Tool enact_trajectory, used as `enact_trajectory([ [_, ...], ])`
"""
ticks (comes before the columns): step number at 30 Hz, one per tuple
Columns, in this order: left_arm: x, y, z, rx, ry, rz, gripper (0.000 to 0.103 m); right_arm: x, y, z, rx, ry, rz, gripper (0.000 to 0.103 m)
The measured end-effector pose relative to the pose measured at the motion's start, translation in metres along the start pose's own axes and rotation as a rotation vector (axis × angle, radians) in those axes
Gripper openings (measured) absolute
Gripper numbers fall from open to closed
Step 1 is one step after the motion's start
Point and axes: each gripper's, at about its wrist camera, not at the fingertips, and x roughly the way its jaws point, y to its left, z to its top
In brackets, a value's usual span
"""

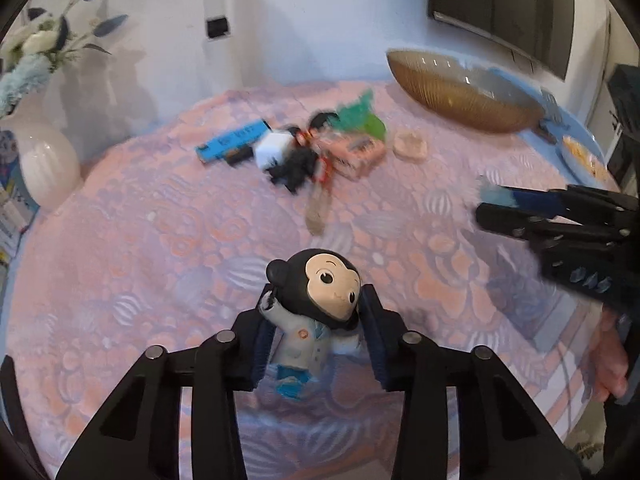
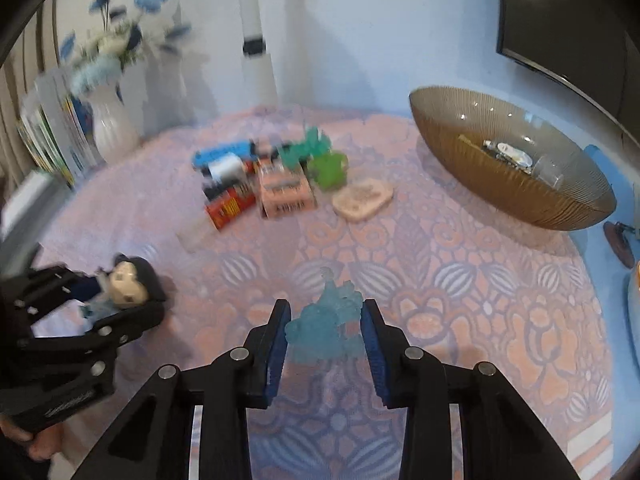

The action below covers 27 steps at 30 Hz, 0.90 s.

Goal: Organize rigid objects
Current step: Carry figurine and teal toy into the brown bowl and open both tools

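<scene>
Left wrist view: left gripper (image 1: 316, 334) clenched on monkey figurine (image 1: 316, 312).
Right gripper (image 2: 325, 334): grasping translucent blue figure (image 2: 326, 320).
Advice: lift both steadily toward pile at 12 o'clock.

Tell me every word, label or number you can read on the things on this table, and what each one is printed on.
None of it can be read.
Blue box: dark print, too blurred.
Pink box: lines of lettering, smeared.
Red box: yellow and white print, too blurred.
Cream tile: faint marks, unclear whether text.
Books beside the white vase: spines too small.
Monkey figure and clear blue figure: no writing visible.
</scene>
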Motion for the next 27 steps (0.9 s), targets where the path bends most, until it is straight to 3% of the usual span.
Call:
enact_trajectory([
  [4, -0.027, 0.006, 0.023, -0.008, -0.086, 0.001, 0.037, -0.043, -0.033, 0.027, 0.042, -0.100, -0.039, 0.035],
  [11, -0.062, -0.023, 0.106, 0.020, -0.234, -0.125, 0.037, -0.123, -0.113, 0.074, 0.189, -0.293, -0.147, 0.035],
  [15, -0.061, -0.059, 0.160, 0.073, -0.295, -0.184, 0.037, -0.150, -0.143, 0.092, 0.295, -0.357, -0.096, 0.035],
  [17, -0.048, -0.074, 0.186, 0.072, -0.301, -0.224, 0.037, -0.141, -0.152, 0.105, 0.294, -0.335, -0.123, 0.035],
  [20, -0.012, -0.095, 0.205, 0.056, -0.250, -0.282, 0.037, -0.109, -0.165, 0.112, 0.311, -0.249, -0.161, 0.035],
  [24, 0.039, -0.122, 0.206, 0.063, -0.160, -0.331, 0.037, -0.066, -0.183, 0.098, 0.403, -0.145, -0.038, 0.035],
  [27, 0.071, -0.137, 0.207, 0.056, -0.090, -0.372, 0.037, -0.043, -0.188, 0.092, 0.427, -0.094, -0.063, 0.035],
])
